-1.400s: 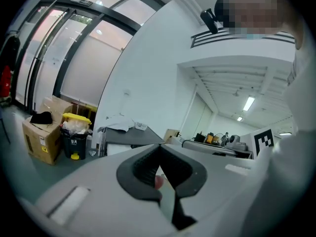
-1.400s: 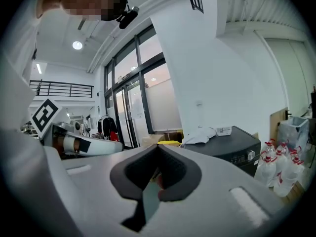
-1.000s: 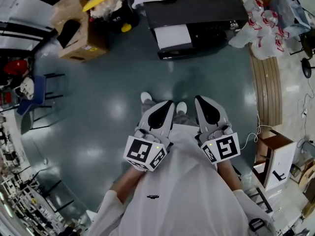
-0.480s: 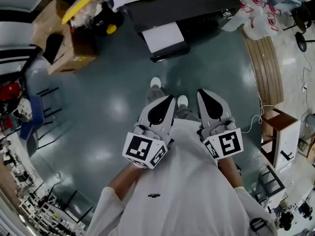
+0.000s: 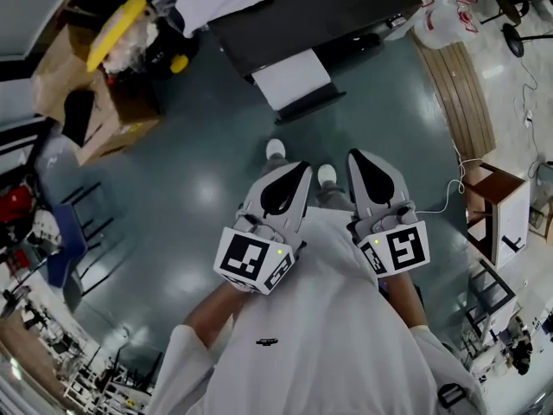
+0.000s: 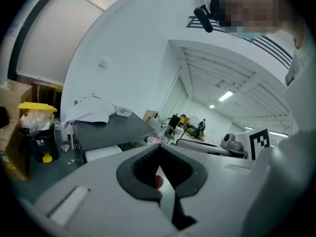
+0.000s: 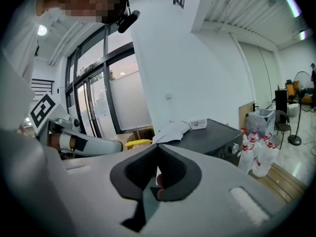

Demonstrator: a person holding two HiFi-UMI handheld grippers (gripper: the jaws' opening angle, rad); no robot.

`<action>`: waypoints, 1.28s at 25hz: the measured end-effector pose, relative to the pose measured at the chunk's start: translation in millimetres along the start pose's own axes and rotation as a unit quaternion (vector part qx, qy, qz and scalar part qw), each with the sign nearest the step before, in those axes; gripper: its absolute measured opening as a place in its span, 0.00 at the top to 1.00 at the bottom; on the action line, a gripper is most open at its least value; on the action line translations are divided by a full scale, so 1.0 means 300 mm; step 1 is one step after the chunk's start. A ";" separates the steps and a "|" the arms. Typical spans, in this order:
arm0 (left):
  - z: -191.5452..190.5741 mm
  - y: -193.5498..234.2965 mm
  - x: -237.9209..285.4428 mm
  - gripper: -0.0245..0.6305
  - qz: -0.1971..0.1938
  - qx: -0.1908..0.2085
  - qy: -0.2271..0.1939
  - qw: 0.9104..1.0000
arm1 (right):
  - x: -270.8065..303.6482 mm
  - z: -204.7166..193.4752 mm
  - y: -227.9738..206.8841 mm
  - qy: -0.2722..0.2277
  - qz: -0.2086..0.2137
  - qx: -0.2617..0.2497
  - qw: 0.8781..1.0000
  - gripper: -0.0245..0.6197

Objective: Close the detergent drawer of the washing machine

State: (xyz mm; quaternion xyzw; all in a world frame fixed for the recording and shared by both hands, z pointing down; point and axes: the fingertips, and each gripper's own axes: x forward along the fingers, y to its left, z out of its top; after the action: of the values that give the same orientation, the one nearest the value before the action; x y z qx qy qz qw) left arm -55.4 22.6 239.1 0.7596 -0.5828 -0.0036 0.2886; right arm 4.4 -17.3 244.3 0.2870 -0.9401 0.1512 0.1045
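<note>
Two, chest-high: left tool (image 5: 299,171), right tool (image 5: 353,157), closed.

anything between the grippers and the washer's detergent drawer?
Nothing visible. Only bare floor lies between the left gripper, the right gripper and the white drawer sticking out of the washing machine. The cardboard box sits off left, the bagged bottles off right. Both grippers are shut, empty.
</note>
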 end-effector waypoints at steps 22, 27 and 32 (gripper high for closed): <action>0.001 0.269 0.114 0.95 -0.134 0.076 0.127 0.980 | 0.208 -0.065 0.026 -0.007 -0.140 0.002 0.990 0.96; -0.096 0.205 0.134 0.95 -0.159 0.107 0.163 0.968 | 0.173 -0.107 -0.010 -0.025 -0.151 0.018 0.988 0.96; -0.186 0.193 0.153 0.95 -0.156 0.117 0.193 0.962 | 0.159 -0.182 -0.054 -0.022 -0.145 0.021 0.989 0.96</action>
State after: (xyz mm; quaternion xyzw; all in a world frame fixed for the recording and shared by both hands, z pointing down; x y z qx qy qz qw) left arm -72.9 -2.8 326.4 0.8560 -0.3865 0.1661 0.3006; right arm -19.2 -35.6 312.5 0.4258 -0.8872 0.1479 0.0988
